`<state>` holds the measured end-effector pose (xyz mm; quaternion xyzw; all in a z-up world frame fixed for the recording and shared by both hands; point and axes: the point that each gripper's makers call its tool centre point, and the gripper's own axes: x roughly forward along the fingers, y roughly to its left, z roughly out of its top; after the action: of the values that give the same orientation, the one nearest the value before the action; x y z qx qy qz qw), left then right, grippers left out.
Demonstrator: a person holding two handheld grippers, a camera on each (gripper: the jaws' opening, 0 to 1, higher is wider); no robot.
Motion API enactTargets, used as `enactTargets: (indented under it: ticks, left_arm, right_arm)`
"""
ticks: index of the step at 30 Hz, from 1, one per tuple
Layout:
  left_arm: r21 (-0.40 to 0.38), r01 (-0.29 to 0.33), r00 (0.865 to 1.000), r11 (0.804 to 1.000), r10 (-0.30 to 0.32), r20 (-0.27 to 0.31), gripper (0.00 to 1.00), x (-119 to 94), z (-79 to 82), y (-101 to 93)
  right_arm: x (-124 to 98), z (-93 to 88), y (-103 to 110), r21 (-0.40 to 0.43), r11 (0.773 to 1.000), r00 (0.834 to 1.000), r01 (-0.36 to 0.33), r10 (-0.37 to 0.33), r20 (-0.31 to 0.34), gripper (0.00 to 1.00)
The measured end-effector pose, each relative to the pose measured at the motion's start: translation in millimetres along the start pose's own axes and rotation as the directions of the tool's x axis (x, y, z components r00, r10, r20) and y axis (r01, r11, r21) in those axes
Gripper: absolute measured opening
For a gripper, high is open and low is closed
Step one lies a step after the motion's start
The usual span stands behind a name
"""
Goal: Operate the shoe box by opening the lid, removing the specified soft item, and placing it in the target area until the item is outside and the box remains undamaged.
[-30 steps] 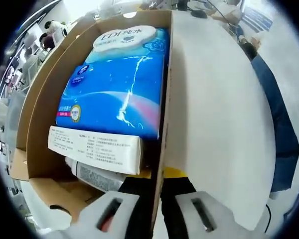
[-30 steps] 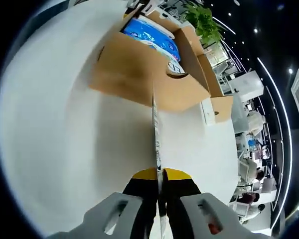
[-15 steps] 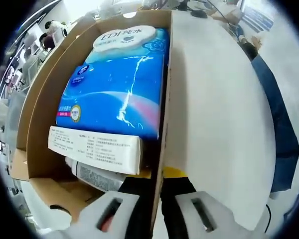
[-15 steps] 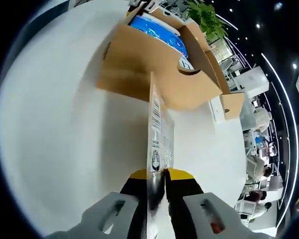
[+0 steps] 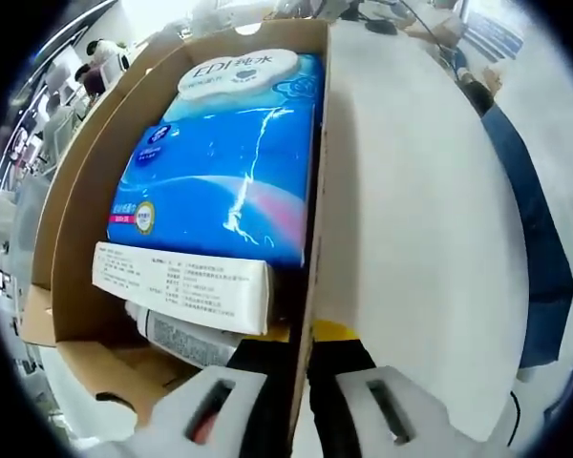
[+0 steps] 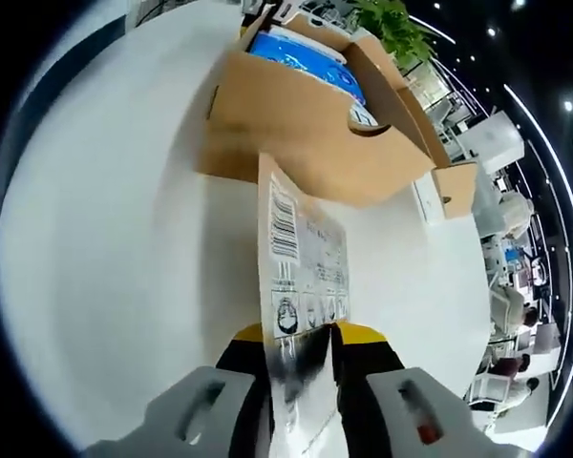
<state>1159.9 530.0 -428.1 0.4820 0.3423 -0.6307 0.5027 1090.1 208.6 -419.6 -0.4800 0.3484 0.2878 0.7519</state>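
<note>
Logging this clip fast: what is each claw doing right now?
Left claw: shut on the cardboard box's side wall.
Right claw: shut on a flat printed sheet with a barcode, held out in front of the box.

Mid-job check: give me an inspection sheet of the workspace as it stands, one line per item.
Surface: white table, bare around the box.
Job's things: open cardboard box holds a blue pack, a white carton and a printed tube under it.
Clutter: nothing seen on the table.
Grippers: left gripper shut on the box wall; right gripper shut on a flat printed packet, outside the box.
Cables: dark cables at the table's far edge.
Surroundings: office desks, a plant, people far off.
</note>
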Motion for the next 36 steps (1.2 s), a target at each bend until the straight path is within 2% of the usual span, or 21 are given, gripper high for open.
enactTargets:
  ticks: [3, 7, 9, 13, 15, 18, 20, 22, 23, 24, 25, 26, 27, 28, 29, 31, 32, 34, 35, 36]
  left_arm:
    - [-0.002, 0.0, 1.0, 1.0, 0.0, 0.0, 0.03, -0.8, 0.5, -0.8]
    - [-0.002, -0.005, 1.0, 1.0, 0.005, 0.001, 0.03, 0.8, -0.6, 0.3]
    - [-0.003, -0.007, 1.0, 1.0, 0.007, 0.001, 0.03, 1.5, -1.7, 0.9]
    - [-0.006, -0.005, 1.0, 1.0, 0.005, 0.0, 0.03, 1.3, -2.4, 0.7]
    - [-0.007, -0.005, 1.0, 1.0, 0.005, 0.0, 0.03, 0.7, -1.4, -0.2]
    - [-0.009, -0.006, 1.0, 1.0, 0.006, 0.0, 0.03, 1.8, -2.1, 0.6]
    - [-0.011, -0.007, 1.0, 1.0, 0.007, -0.001, 0.03, 1.6, -1.7, 0.5]
    - [-0.013, -0.006, 1.0, 1.0, 0.006, 0.0, 0.03, 1.6, -1.8, 0.5]
    - [-0.013, -0.006, 1.0, 1.0, 0.006, -0.001, 0.03, 1.6, -1.9, 0.6]
    - [-0.014, -0.006, 1.0, 1.0, 0.006, -0.001, 0.03, 1.6, -1.9, 0.6]
    - [-0.015, -0.007, 1.0, 1.0, 0.006, -0.001, 0.03, 1.5, -1.9, 0.5]
    - [-0.016, -0.007, 1.0, 1.0, 0.007, -0.002, 0.03, 1.6, -2.0, 0.5]
    - [-0.016, -0.007, 1.0, 1.0, 0.007, -0.001, 0.03, 1.8, -2.0, 0.4]
    - [-0.016, -0.007, 1.0, 1.0, 0.007, -0.002, 0.03, 1.7, -1.8, 0.2]
    - [-0.018, -0.006, 1.0, 1.0, 0.006, -0.002, 0.03, 1.4, -1.5, 0.0]
    - [-0.019, -0.006, 1.0, 1.0, 0.006, -0.002, 0.03, 0.1, 0.4, -1.0]
    - [-0.019, -0.006, 1.0, 1.0, 0.006, -0.002, 0.03, -0.3, 0.8, -1.3]
    - [-0.02, -0.006, 1.0, 1.0, 0.006, -0.002, 0.03, -0.7, 1.0, -1.5]
    - [-0.023, -0.004, 1.0, 1.0, 0.004, -0.003, 0.03, -0.9, 1.0, -1.6]
    - [-0.024, -0.003, 1.0, 1.0, 0.003, -0.003, 0.03, -0.9, 1.1, -1.6]
  right_arm:
    - [-4.9, 0.1, 7.2, 0.031, 0.999, 1.0, -0.023, 0.023, -0.014, 0.23]
    - [-10.0, 1.1, 16.1, 0.067, 0.997, 0.999, -0.044, 0.045, -0.019, 0.23]
    - [-11.8, 1.1, 19.2, 0.056, 0.998, 0.999, -0.041, 0.042, -0.018, 0.23]
    - [-17.3, 2.8, 20.4, 0.096, 0.995, 0.999, -0.037, 0.039, -0.018, 0.23]
    - [-21.4, 2.2, 18.3, 0.13, 0.991, 0.999, -0.021, 0.024, -0.024, 0.23]
    - [-27.0, 5.2, 11.7, 0.252, 0.968, 1.0, 0.012, -0.011, -0.004, 0.25]
    - [-26.1, 9.9, 4.6, 0.399, 0.917, 0.999, 0.018, -0.029, 0.023, 0.3]
    - [-22.8, 11.5, -1.2, 0.479, 0.878, 0.999, 0.024, -0.044, 0.031, 0.36]
    - [-21.2, 10.8, -6.1, 0.56, 0.827, 0.998, 0.039, -0.059, 0.017, 0.36]
    - [-20.1, 11.4, -8.2, 0.602, 0.797, 0.998, 0.041, -0.063, 0.015, 0.36]
    - [-11.0, 11.7, -10.3, 0.657, 0.753, 0.997, 0.031, -0.067, 0.03, 0.37]
    - [-7.9, 12.3, -11.9, 0.677, 0.735, 0.997, 0.028, -0.072, 0.037, 0.38]
    - [-4.3, 11.0, -13.3, 0.687, 0.726, 0.997, 0.029, -0.074, 0.037, 0.39]
    - [2.8, 6.6, -17.1, 0.729, 0.683, 0.996, 0.043, -0.089, 0.025, 0.4]
    - [5.4, 3.7, -18.8, 0.756, 0.652, 0.995, 0.055, -0.1, 0.014, 0.4]
    - [9.5, -7.9, -21.4, 0.832, 0.547, 0.994, 0.09, -0.103, -0.039, 0.39]
    - [11.8, -13.5, -18.8, 0.884, 0.456, 0.994, 0.102, -0.081, -0.073, 0.38]
    - [16.7, -17.7, -23.1, 0.909, 0.401, 0.992, 0.113, -0.097, -0.081, 0.38]
    - [17.6, -20.3, -24.1, 0.91, 0.394, 0.99, 0.127, -0.101, -0.095, 0.38]
    - [22.2, -25.6, -23.2, 0.917, 0.373, 0.989, 0.14, -0.09, -0.114, 0.38]
